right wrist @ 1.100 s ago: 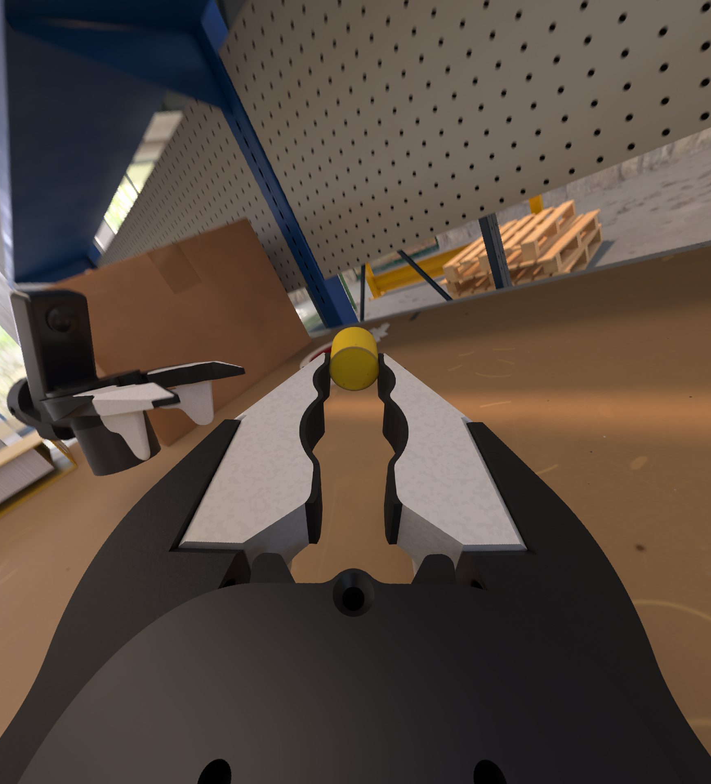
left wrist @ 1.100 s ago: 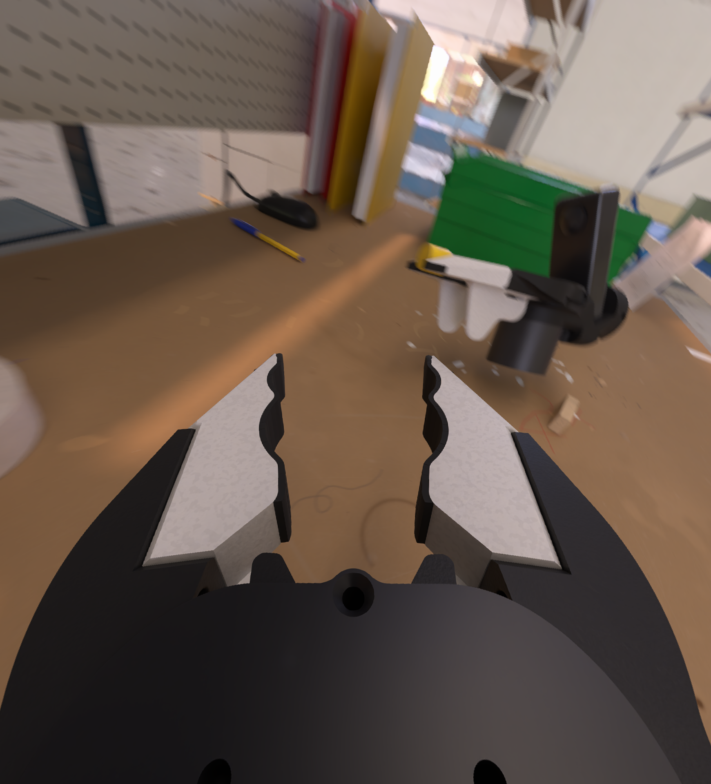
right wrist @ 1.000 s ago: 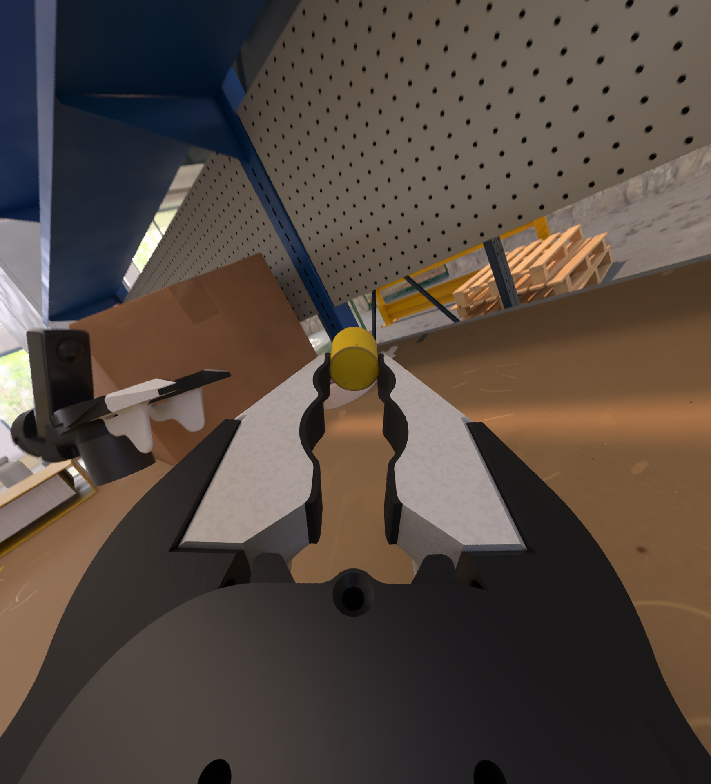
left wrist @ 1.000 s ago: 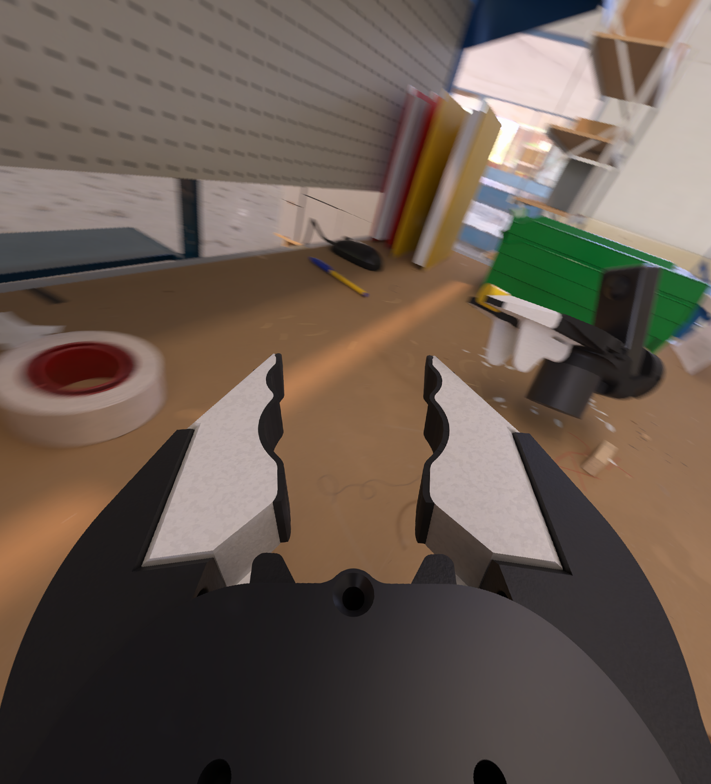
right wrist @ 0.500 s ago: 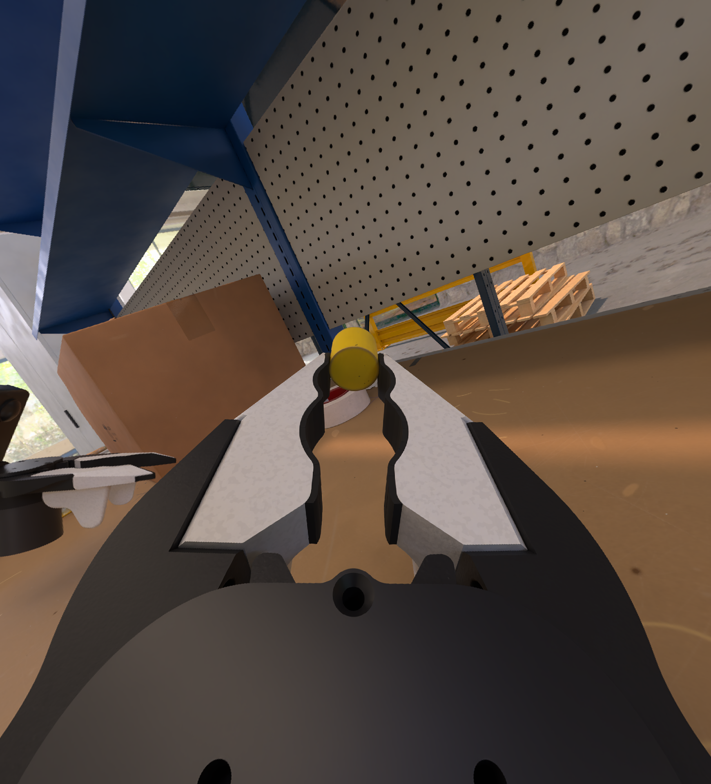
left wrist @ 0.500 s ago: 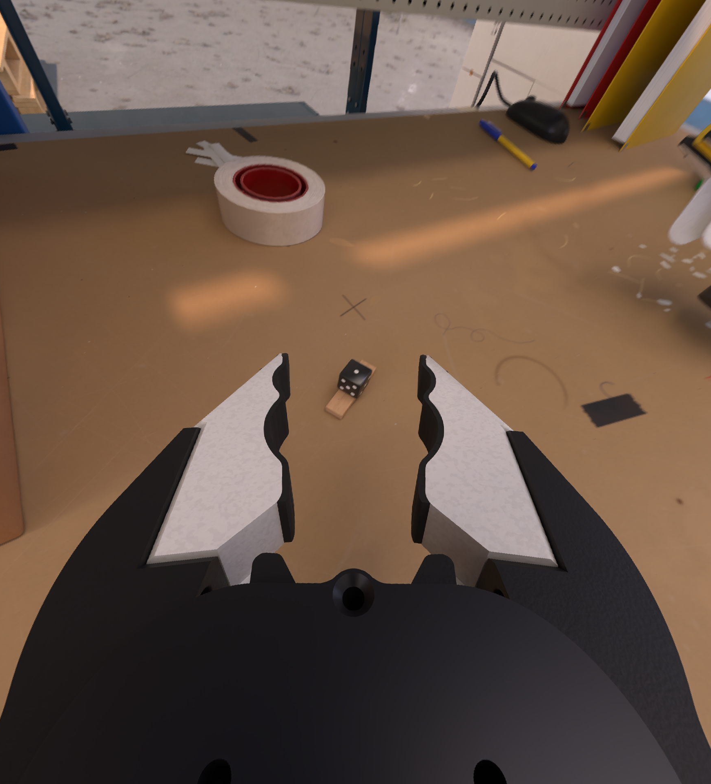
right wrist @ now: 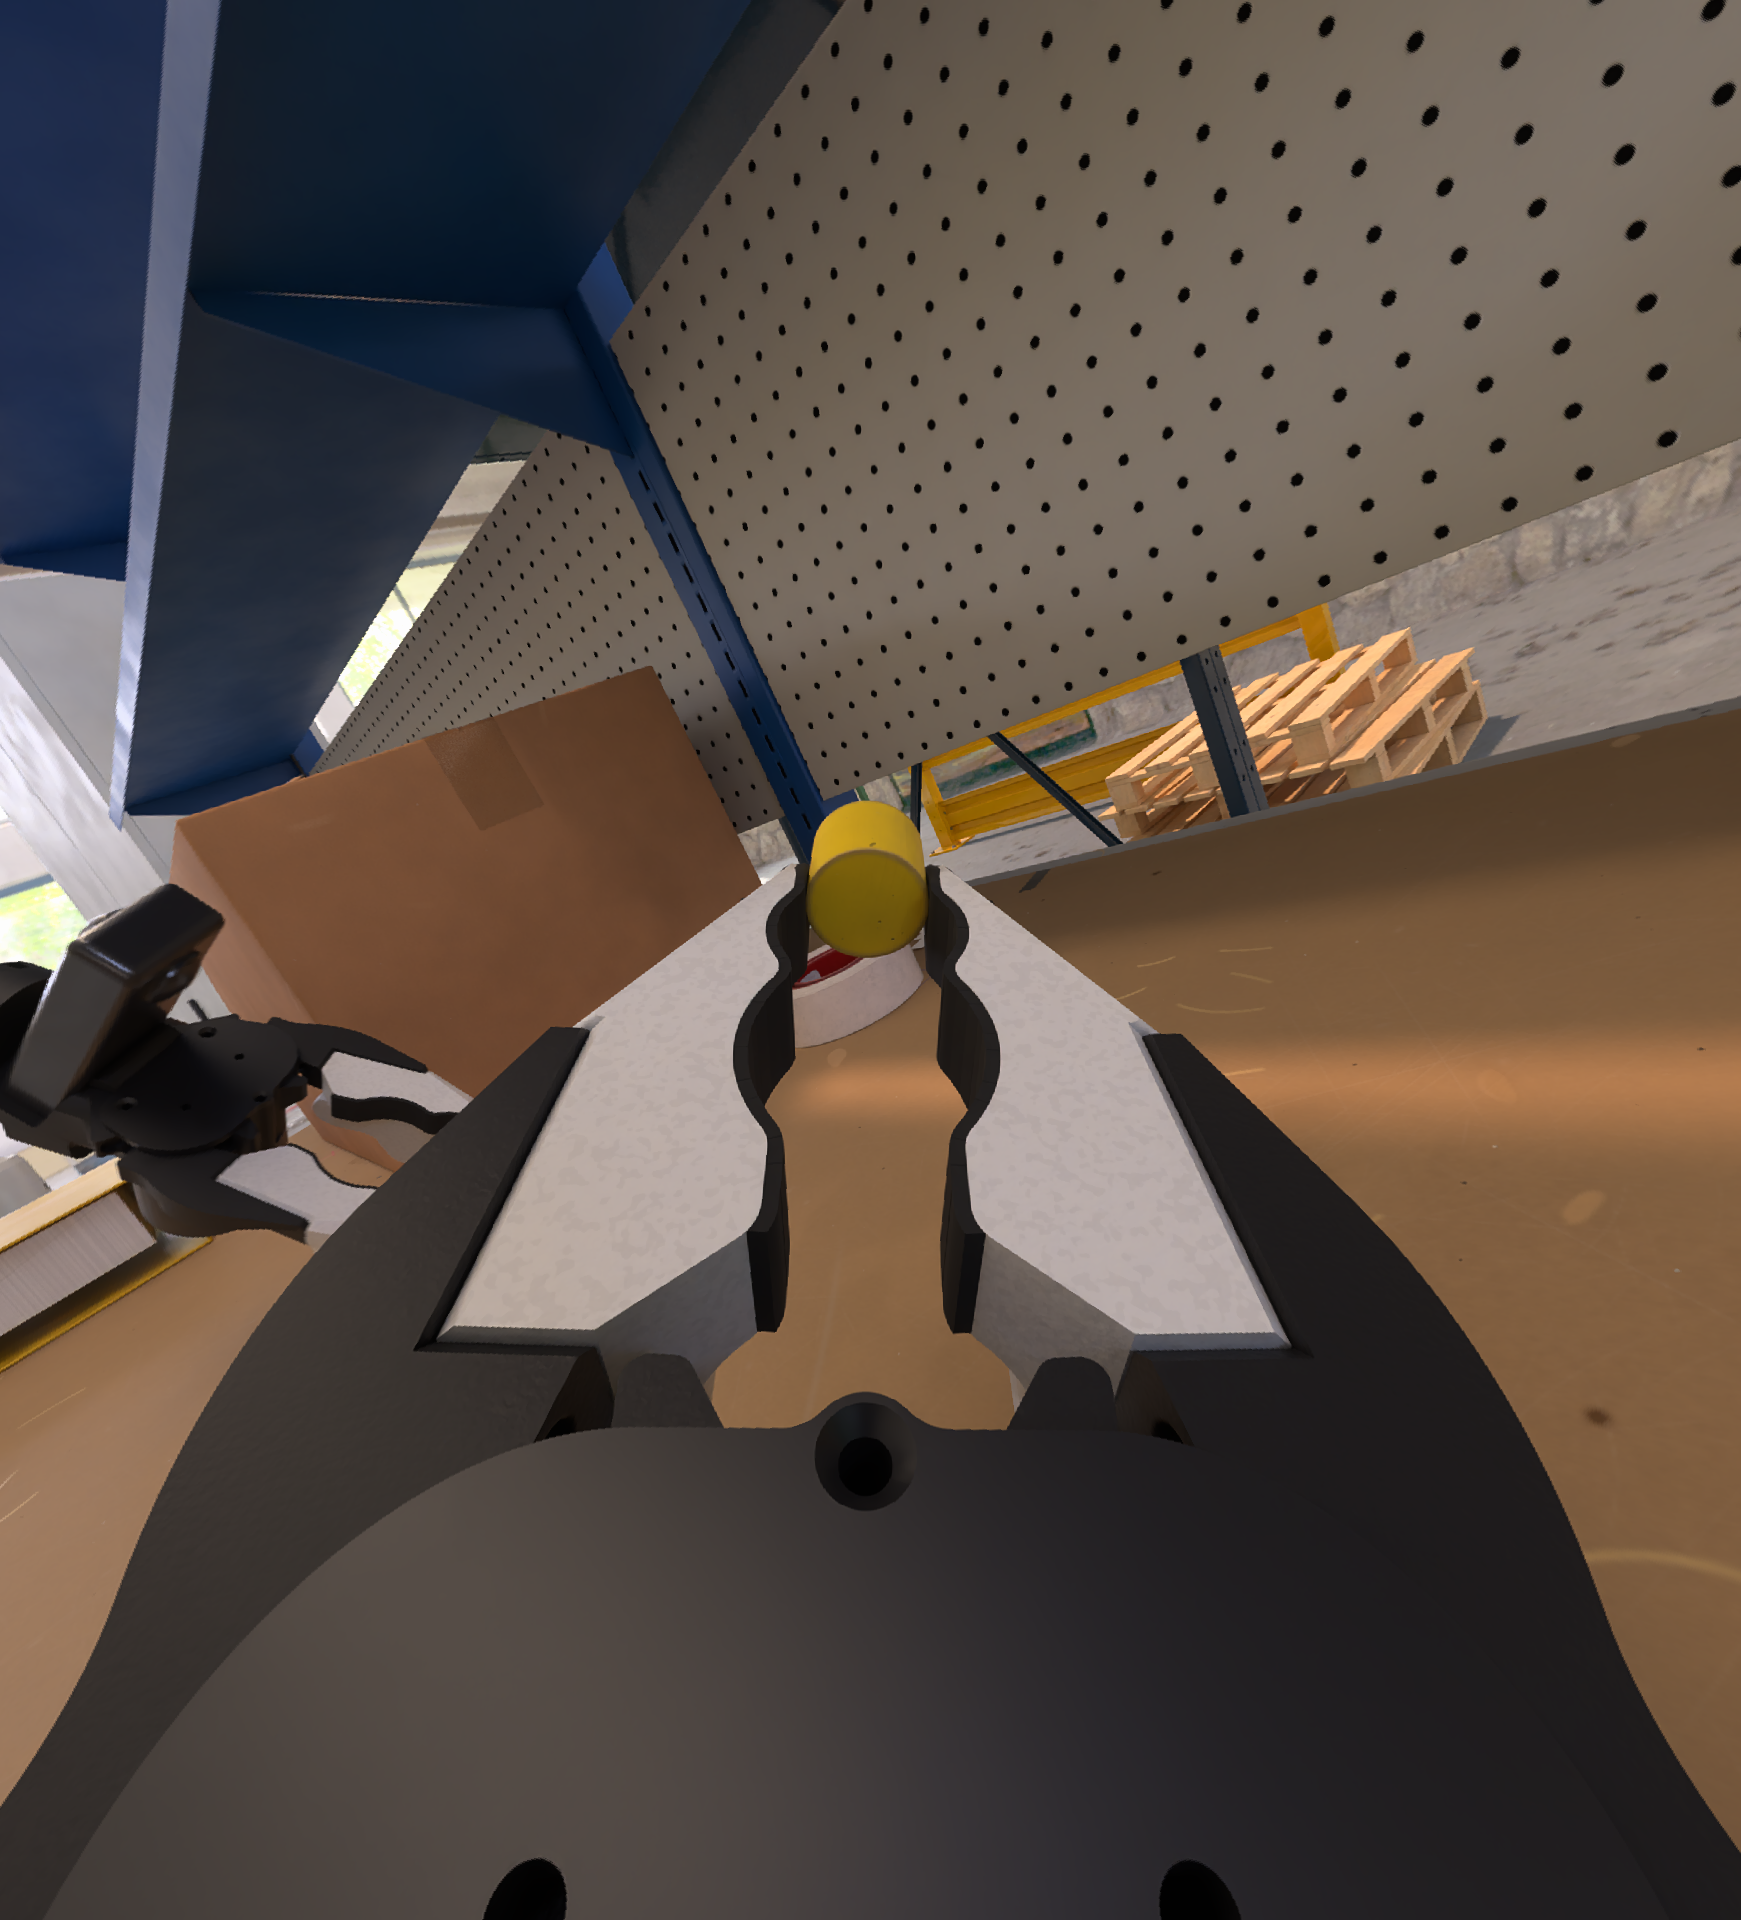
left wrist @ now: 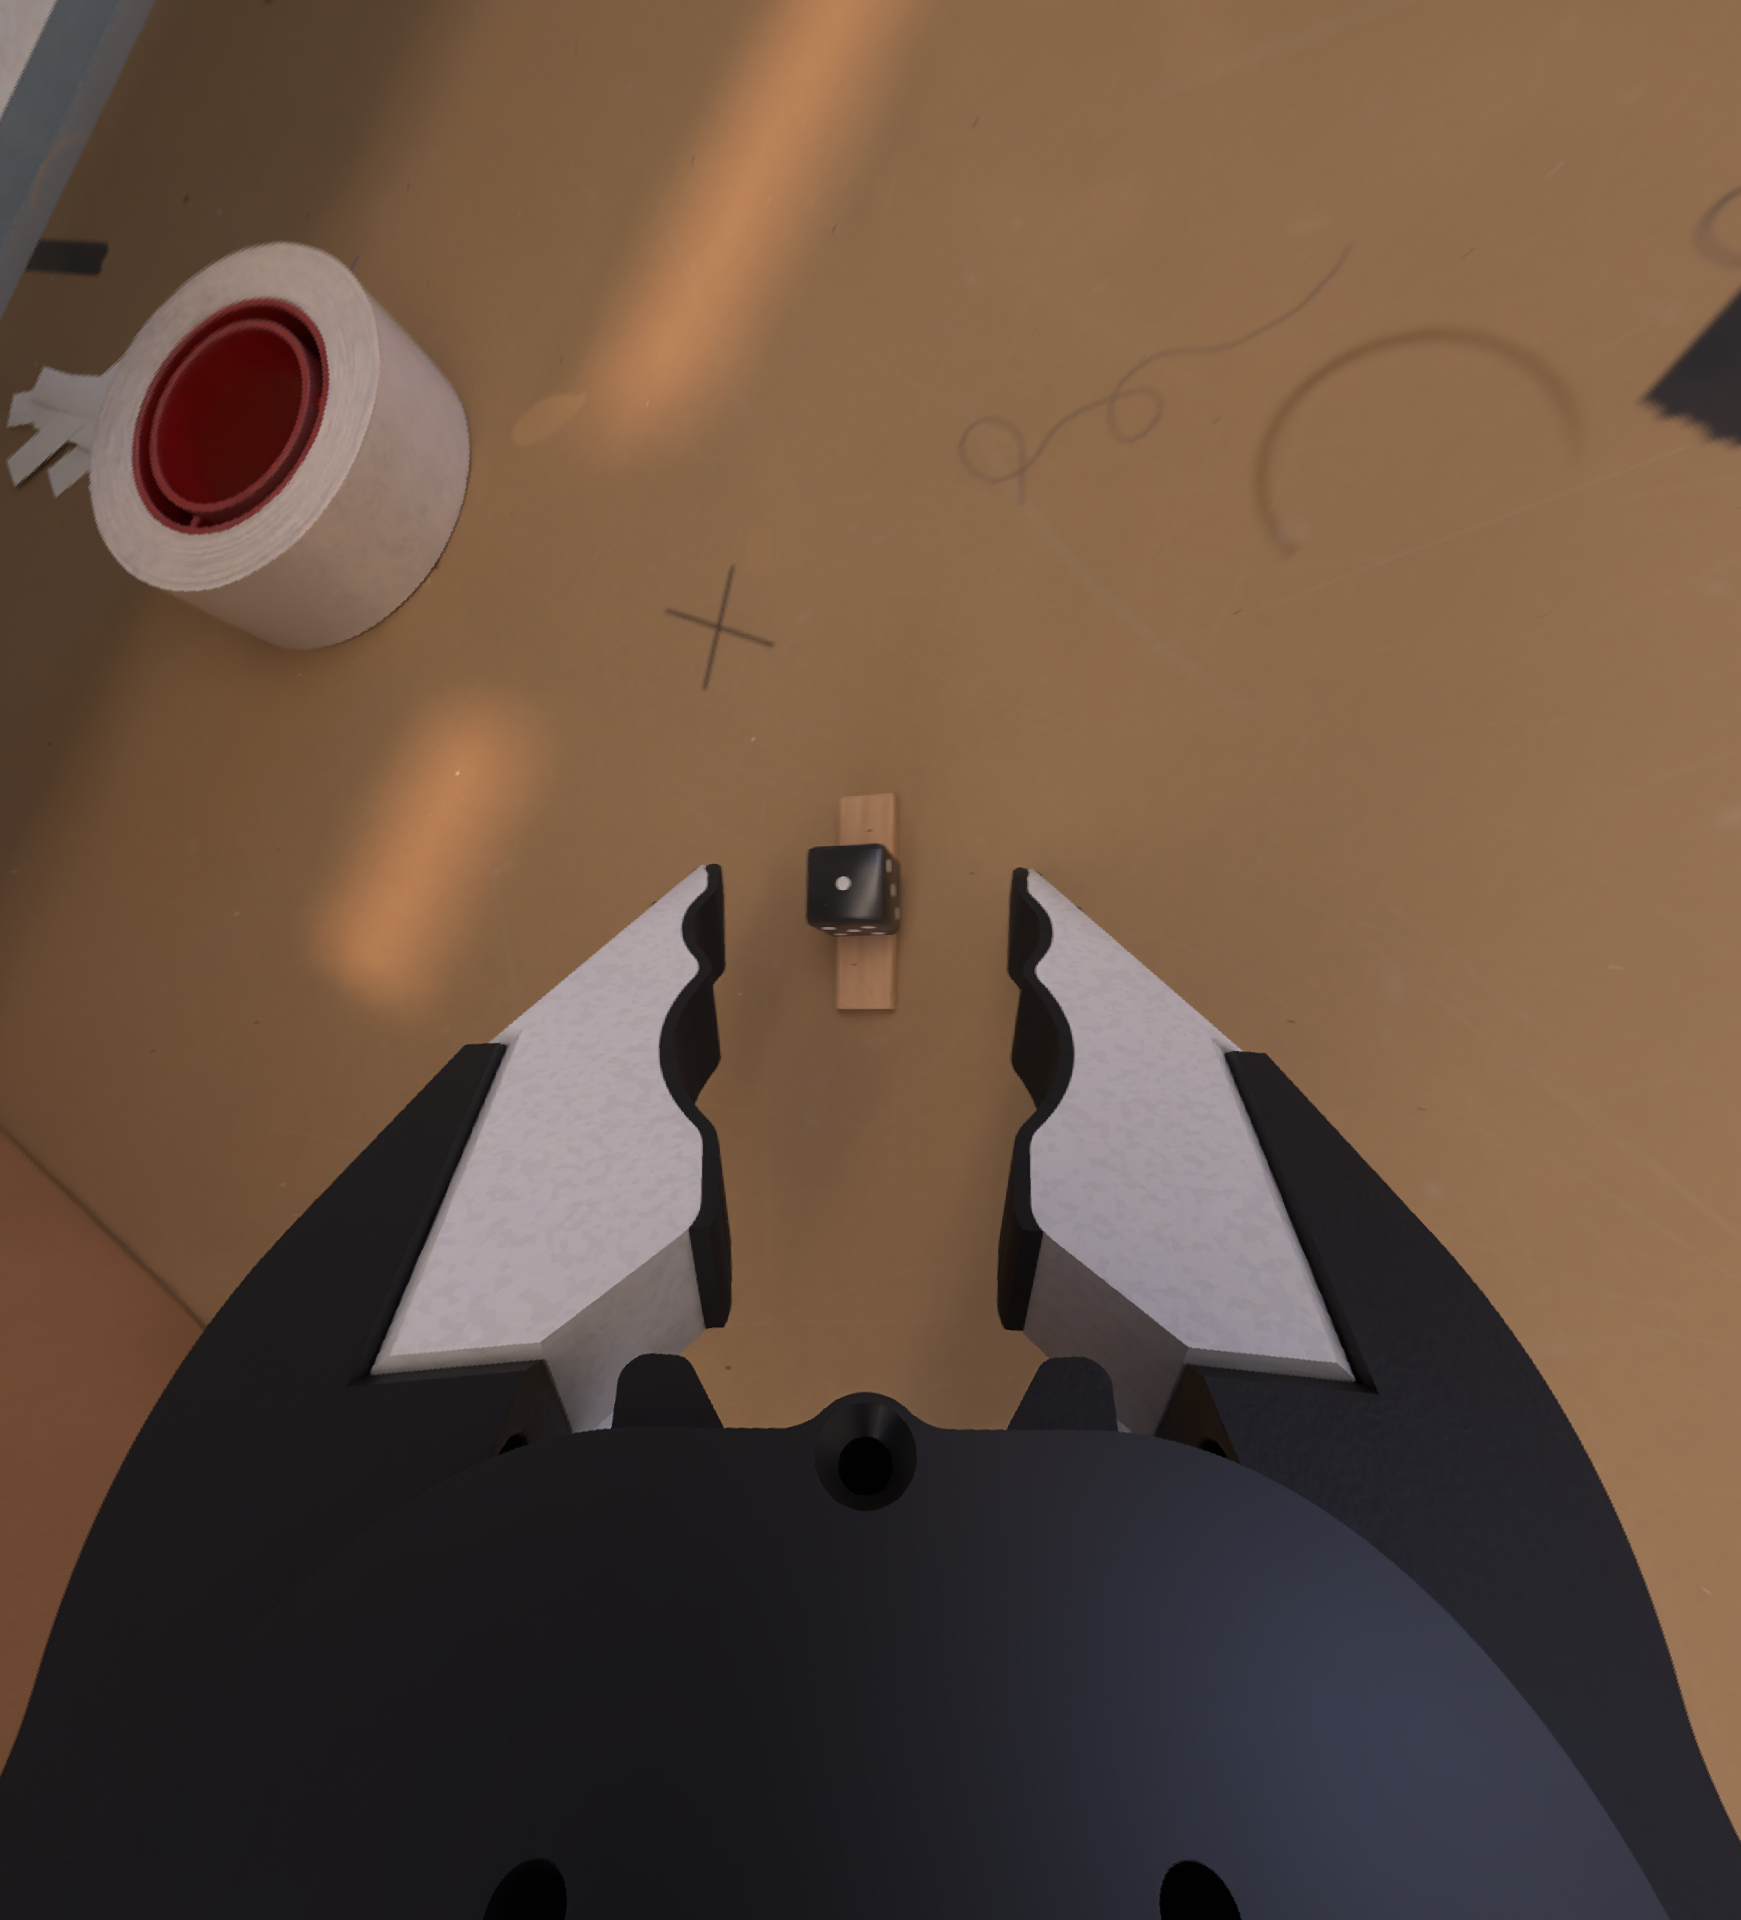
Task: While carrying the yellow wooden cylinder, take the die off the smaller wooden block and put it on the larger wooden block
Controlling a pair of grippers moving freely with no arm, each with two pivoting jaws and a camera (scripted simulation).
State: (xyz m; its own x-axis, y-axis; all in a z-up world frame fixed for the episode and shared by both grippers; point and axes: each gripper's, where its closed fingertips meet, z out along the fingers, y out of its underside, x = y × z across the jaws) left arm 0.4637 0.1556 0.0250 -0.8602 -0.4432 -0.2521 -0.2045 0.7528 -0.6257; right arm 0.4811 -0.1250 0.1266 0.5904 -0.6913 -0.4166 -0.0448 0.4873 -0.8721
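While the brown counter [left wrist: 1261, 727] fills the left wrist view from above, the right wrist view looks low across it toward a pegboard wall [right wrist: 1261, 364] and a cardboard box [right wrist: 492, 831]. On the counter, up and to the left, lies a roll of tape [left wrist: 274, 447] with a red core. A pencilled cross [left wrist: 718, 627] marks the surface between the tape and the work.

Directly below the left gripper [left wrist: 864, 883] sits the smaller wooden block [left wrist: 867, 971], a thin pale strip lying flat. The black die [left wrist: 850, 888] rests on it, one pip up, slightly overhanging the block's left edge. The larger wooden block appears in neither view.

The left fingers [left wrist: 617, 1091] are spread wide and hold nothing; the die lies in line between their tips but well below them, untouched. The right gripper [right wrist: 864, 894] has its fingers [right wrist: 1063, 1091] clamped on the yellow wooden cylinder [right wrist: 864, 883], pinched at the very tips and held clear of the counter.

Likely risks: since the die sits off-centre on a thin strip, a lopsided closing could nudge it off or drag the block along. The cylinder's tip-only hold could slip if the right gripper tilts.
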